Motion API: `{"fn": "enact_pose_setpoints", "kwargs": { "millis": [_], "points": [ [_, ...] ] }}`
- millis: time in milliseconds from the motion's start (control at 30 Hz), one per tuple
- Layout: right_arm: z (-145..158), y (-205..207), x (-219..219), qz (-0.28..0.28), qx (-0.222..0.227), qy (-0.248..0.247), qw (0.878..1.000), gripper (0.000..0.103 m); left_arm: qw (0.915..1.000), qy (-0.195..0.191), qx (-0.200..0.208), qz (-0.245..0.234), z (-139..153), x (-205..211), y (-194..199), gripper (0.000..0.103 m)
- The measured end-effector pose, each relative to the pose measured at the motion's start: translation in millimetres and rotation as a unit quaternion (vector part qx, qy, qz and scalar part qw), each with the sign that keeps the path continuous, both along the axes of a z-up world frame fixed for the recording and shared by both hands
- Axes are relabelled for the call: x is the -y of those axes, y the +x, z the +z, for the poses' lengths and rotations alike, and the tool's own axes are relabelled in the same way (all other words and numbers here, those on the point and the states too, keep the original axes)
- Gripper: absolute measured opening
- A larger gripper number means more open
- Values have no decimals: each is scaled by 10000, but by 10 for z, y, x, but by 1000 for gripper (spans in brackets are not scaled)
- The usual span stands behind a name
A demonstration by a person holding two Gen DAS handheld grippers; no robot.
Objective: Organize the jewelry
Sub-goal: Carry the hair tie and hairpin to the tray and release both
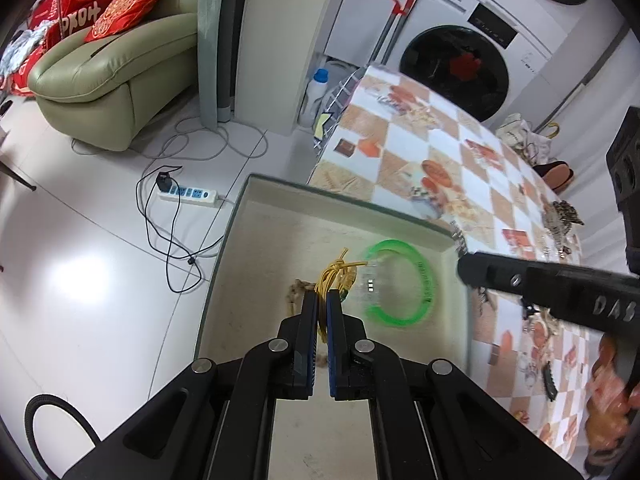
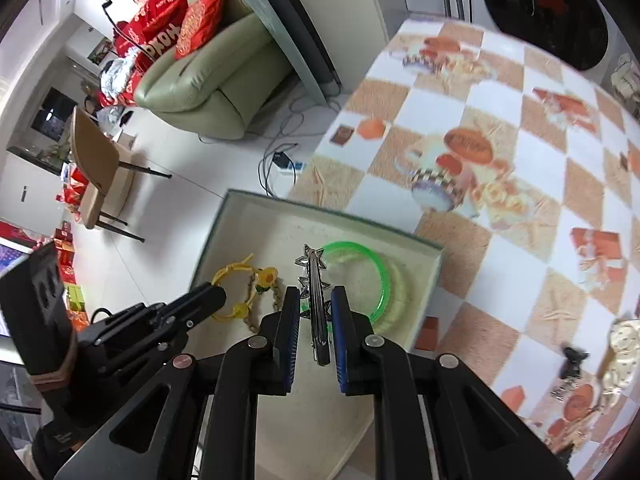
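Over the shallow cream tray [image 1: 224, 264] at the bench corner, both claws point steeply down. Left claw [image 1: 322, 300] is clamped narrow on a yellow cord bracelet [image 1: 334, 270], whose strands run up between the blue pads; its yellow flower beads show in the right wrist view. Right claw [image 2: 316, 300] is nearly closed around a silver star hair clip [image 2: 314, 280], which lies lengthwise between the pads with its star end sticking out ahead; whether the pads press it I cannot tell for certain, though it hangs there off the tray floor. Beyond the claw tips a green bangle [image 2: 380, 280] lies flat inside the tray, near its far right wall. Past the tray spreads the checked bench cloth [image 2: 500, 100], with more jewelry [image 1: 560, 220] blurred at its right edge.
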State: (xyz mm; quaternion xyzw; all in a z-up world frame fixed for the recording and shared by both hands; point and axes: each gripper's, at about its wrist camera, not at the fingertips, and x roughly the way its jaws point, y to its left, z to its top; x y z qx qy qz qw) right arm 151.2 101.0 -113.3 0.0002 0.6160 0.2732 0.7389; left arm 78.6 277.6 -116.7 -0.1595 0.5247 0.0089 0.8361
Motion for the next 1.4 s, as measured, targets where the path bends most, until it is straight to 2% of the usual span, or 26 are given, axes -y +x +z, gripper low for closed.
{"fn": "enact_pose_setpoints", "kwargs": {
  "millis": [233,333,600,767,833,900,933,967,1000,1033,1067,1200,1400],
  "points": [
    [-328,25,-59,-32,-58,-197,9998,17,9996,128,-189,169,-247,-52,66,9],
    [-423,52,-71,-71,-60,-297,9995,17,9990,297,-257,191,-297,-44,87,9],
    [-569,103,-101,-89,-132,-394,9991,18,9953,834,-465,174,-365,32,96,9],
    [-625,116,-86,-140,-177,-385,9990,18,9934,1014,-512,125,-375,69,78,9],
    [-642,132,-73,-164,-216,-361,9990,21,9928,1060,-547,124,-390,75,74,9],
    [-638,144,-52,-208,-219,-325,9990,31,9927,1065,-559,119,-396,80,69,9],
    [-625,149,-38,-230,-221,-279,9991,32,9926,1069,-563,105,-396,86,69,9],
    [-595,144,-11,-260,-217,-223,9992,34,9925,1080,-570,96,-395,88,66,17],
    [-569,141,3,-285,-211,-173,9992,34,9924,1082,-589,74,-394,96,66,52],
    [-533,140,24,-313,-199,-108,9993,35,9923,1080,-601,68,-385,103,64,75],
    [-484,134,46,-335,-180,-31,9993,35,9939,977,-503,44,-351,115,49,93],
    [-293,92,171,-493,-76,200,9986,37,9926,1160,-357,-86,-238,228,12,96],
    [-108,-6,435,-777,-45,378,9962,43,9930,1115,-378,-59,-188,271,-18,96]
  ]
}}
